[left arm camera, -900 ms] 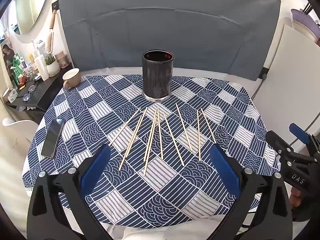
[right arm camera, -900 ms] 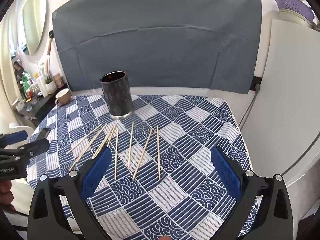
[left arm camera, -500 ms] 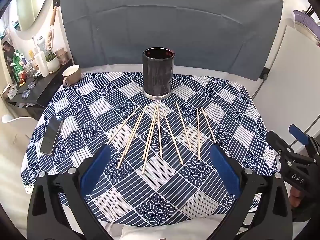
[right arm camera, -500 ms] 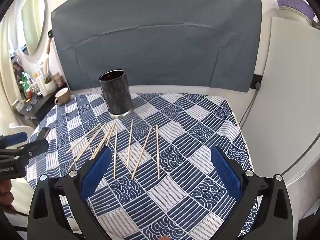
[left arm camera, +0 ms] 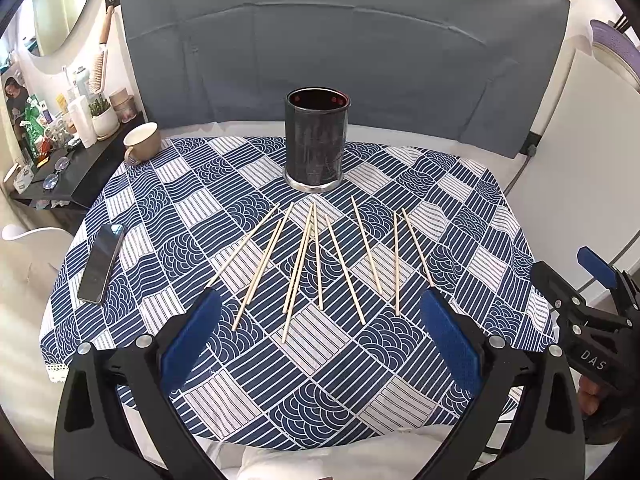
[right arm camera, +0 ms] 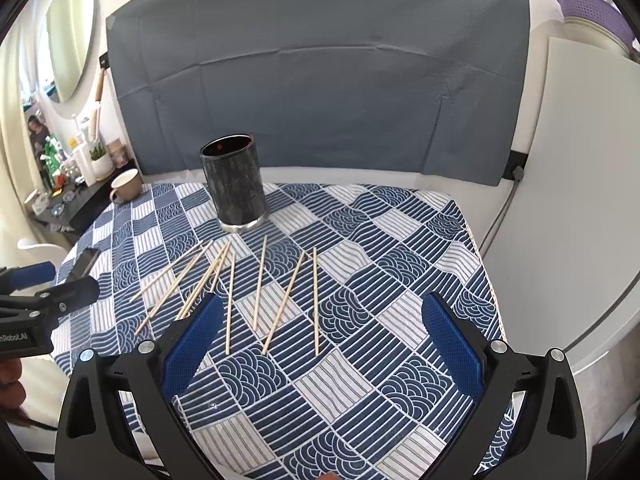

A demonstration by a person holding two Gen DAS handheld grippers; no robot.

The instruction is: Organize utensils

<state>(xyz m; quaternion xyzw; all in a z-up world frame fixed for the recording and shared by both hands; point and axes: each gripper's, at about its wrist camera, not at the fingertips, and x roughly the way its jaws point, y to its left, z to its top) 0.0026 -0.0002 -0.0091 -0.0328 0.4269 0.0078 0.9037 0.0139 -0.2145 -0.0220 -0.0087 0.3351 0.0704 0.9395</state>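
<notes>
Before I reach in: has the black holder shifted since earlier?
No. The black holder stands on the same tablecloth squares, just behind the chopsticks.

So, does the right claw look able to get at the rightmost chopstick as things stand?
Probably yes. The right claw is open and empty, and the rightmost chopstick lies flat on the tablecloth ahead of it, apart from its neighbour, with nothing between.

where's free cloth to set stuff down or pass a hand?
Free: the blue patterned tablecloth right of the wooden chopsticks, out to its right edge; also the near strip between the sticks and both open grippers. Crowded: the fan of sticks just in front of the dark cylindrical holder; a black phone lies at the left edge.
</notes>
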